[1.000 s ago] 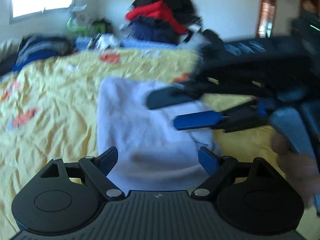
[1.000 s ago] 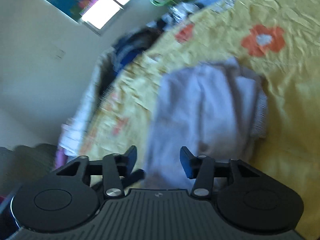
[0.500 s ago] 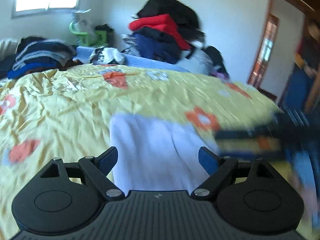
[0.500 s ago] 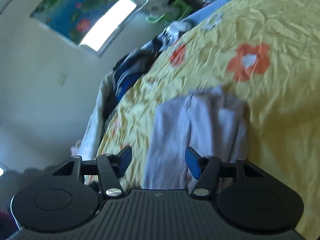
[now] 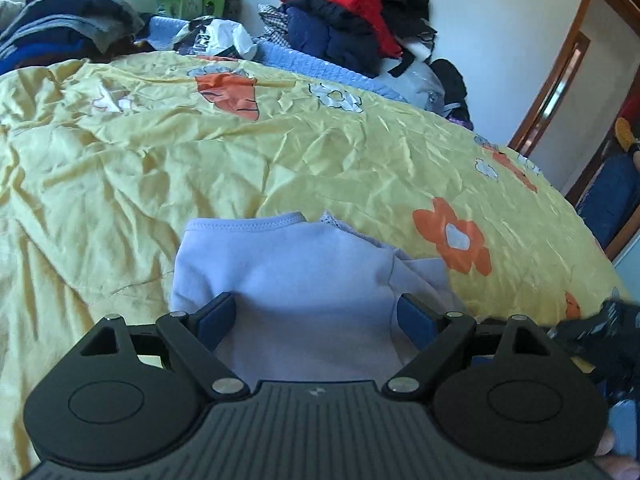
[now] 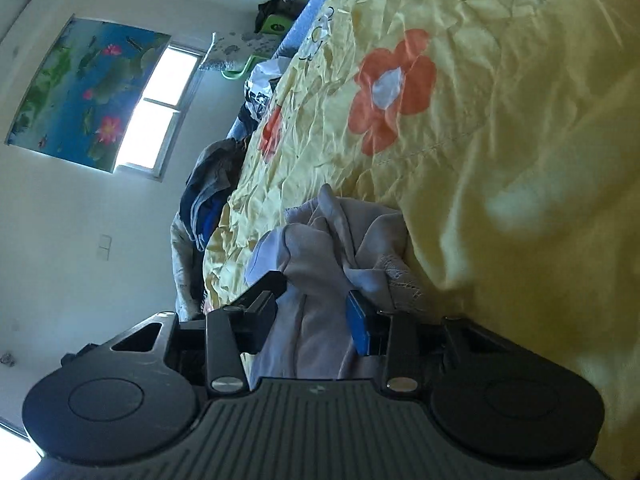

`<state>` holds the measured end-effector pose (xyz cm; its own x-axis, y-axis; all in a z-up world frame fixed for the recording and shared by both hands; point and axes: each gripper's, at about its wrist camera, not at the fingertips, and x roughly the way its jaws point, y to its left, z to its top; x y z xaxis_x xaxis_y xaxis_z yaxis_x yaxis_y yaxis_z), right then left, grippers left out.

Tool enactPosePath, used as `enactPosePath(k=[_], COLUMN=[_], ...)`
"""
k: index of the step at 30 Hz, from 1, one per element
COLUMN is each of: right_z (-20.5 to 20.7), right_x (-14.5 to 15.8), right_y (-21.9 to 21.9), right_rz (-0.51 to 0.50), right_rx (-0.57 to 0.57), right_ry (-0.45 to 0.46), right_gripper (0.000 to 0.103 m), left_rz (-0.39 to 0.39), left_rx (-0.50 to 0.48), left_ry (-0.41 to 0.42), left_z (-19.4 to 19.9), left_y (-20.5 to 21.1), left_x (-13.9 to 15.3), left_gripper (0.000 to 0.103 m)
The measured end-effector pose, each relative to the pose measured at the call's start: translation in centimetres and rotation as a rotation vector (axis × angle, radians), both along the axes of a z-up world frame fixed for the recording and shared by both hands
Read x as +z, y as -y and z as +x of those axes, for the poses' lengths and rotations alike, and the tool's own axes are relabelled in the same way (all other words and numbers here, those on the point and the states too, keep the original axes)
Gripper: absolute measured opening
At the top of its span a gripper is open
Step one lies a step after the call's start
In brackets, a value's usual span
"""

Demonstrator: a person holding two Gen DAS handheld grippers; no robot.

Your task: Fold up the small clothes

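My left gripper (image 5: 316, 316) hangs over the small lilac garment (image 5: 296, 276), its blue-padded fingers (image 5: 416, 316) spread wide with the cloth below and between them, gripping nothing. The garment lies on the yellow flowered bedspread (image 5: 160, 152), near the edge closest to me, its stitched hem turned away from me and a bit of lace trim (image 5: 340, 224) peeking out beyond it. My right gripper (image 6: 316, 304) is rolled sideways and sits low at the garment's bunched side; folds of the lilac fabric (image 6: 320, 264) run between its fingers, which stand apart, and I cannot tell whether they press the cloth. A heap of dark and red clothes (image 5: 348, 12) is piled behind the bed.
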<state>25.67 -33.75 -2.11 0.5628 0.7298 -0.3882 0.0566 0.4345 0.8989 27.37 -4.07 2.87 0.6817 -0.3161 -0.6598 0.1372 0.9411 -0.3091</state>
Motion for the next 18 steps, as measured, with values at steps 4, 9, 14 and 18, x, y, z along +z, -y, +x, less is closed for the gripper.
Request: enactPosePath(k=[4, 9, 14, 18], right_z=[-1.5, -3.8, -5.5, -5.8], right_x=[3.0, 1.9, 0.0, 2.6], right_y=[1.0, 0.5, 1.7, 4.3], right_rz=[0.076, 0.137, 0.137, 0.019], right_rx=[0.007, 0.043, 0.008, -0.028], right_ry=[0.084, 0.055, 0.0, 0.054], right_gripper=[0.068, 0.079, 0.068, 0.078], left_rz=[-0.056, -0.018, 0.105, -0.047], left_rx=[-0.017, -0.057, -0.066, 0.044], left_ry=[0.092, 0.055, 0.092, 0.109], left_z=[-4.3, -8.1, -9.8, -10.5], left_y=[-0.9, -0.1, 1.1, -3.0], left_x=[3.2, 1.2, 1.4, 3.8], left_gripper=[0.089, 0.089, 0.089, 0.089])
